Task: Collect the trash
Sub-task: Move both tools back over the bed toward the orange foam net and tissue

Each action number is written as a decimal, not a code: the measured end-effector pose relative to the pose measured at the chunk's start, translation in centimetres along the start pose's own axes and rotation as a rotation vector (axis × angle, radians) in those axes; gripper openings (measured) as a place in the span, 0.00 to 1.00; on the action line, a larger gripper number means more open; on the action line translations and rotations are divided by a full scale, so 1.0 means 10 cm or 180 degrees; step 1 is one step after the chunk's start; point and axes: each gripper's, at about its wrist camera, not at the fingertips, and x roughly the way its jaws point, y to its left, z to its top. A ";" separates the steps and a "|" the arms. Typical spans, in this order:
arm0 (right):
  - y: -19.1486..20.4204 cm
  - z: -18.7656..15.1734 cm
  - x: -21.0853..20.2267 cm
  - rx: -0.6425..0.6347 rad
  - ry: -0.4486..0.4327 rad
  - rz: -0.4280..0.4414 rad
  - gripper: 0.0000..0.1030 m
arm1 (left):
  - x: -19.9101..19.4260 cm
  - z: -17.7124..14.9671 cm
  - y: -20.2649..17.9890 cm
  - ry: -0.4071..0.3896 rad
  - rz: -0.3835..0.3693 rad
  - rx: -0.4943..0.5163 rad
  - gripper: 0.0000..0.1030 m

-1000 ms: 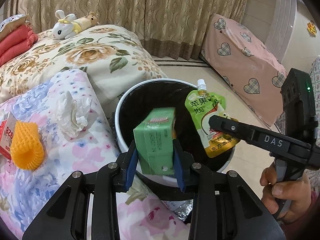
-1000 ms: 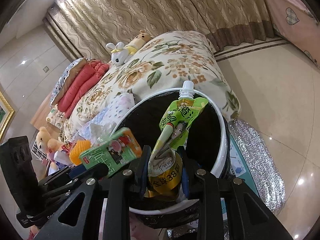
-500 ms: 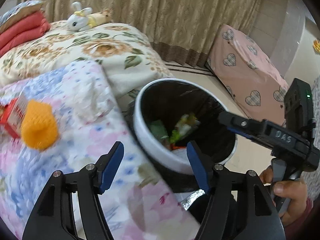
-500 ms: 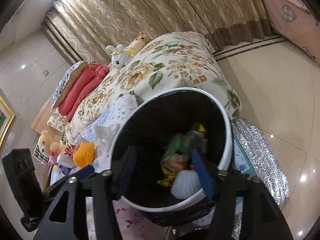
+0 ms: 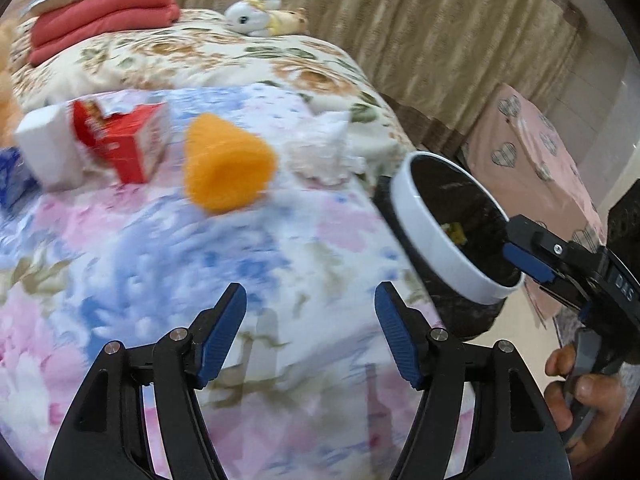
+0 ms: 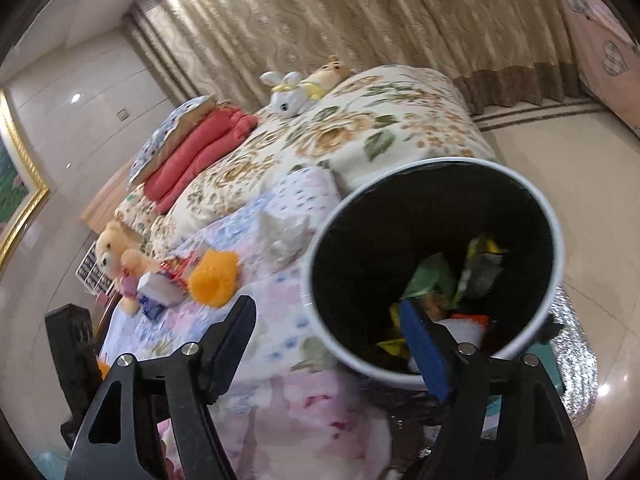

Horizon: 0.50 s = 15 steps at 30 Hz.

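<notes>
Both grippers are empty with their jaws spread wide. The left gripper (image 5: 310,328) hangs over the pastel flowered quilt (image 5: 168,280) on the bed, its blue pads well apart with only bedding between them. Ahead of it on the quilt lies an orange foam net sleeve (image 5: 228,164), and just to the right of that a crumpled white tissue (image 5: 324,156). Further left sits a torn red carton (image 5: 124,140) with a white box (image 5: 48,148) touching it, and a bit of blue packaging (image 5: 14,178) at the edge of view; all of this is blurred. The right gripper (image 6: 328,344) is equally open and holds nothing, one finger over the quilt and the other in front of the bin's mouth. The trash bin (image 6: 556,248), white-rimmed with a black liner, stands close against the side of the bed; inside it lie a green carton (image 6: 430,276), a green drink pouch (image 6: 480,268) and other bits too jumbled to name. From the left wrist view the right gripper reaches in beside the bin's rim, with the hand (image 5: 584,396) on its handle. Up the bed are folded red blankets (image 5: 100,26), a white toy rabbit (image 5: 250,20) and, near the bedside, a teddy bear (image 6: 114,254).
</notes>
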 end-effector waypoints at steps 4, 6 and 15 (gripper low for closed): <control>0.23 -0.07 0.12 -0.0140 0.0070 0.0095 0.75 | -0.09 -0.03 0.21 -0.0044 0.0096 -0.0083 0.66; 0.33 -0.10 0.19 -0.0189 0.0101 0.0151 0.75 | -0.12 -0.03 0.29 -0.0061 0.0144 -0.0114 0.66; 0.62 -0.12 0.47 -0.0370 0.0132 0.0243 0.75 | -0.16 0.05 0.61 -0.0112 0.0325 -0.0227 0.66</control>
